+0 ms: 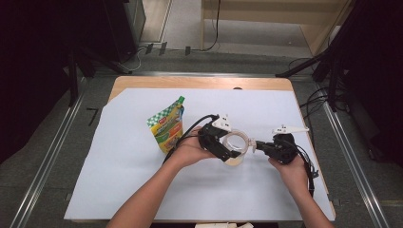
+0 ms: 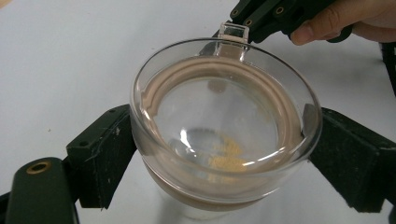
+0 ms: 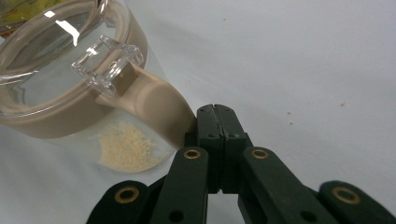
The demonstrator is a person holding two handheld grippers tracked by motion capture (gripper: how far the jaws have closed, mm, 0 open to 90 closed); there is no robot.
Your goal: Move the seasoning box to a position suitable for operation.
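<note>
A clear jar with a beige band and a clear domed lid stands on the white sheet, a little yellowish powder on its bottom. My left gripper is shut on the jar, one pad pressed against each side of the lid's rim. My right gripper is shut with nothing between its jaws. Its tips touch the end of the beige latch arm, which runs down from the clear clip at the lid's edge.
A green and yellow food pouch stands just left of the left hand. The white sheet covers most of the wooden table. Cables trail from both grippers. Dark stands and rails flank the table.
</note>
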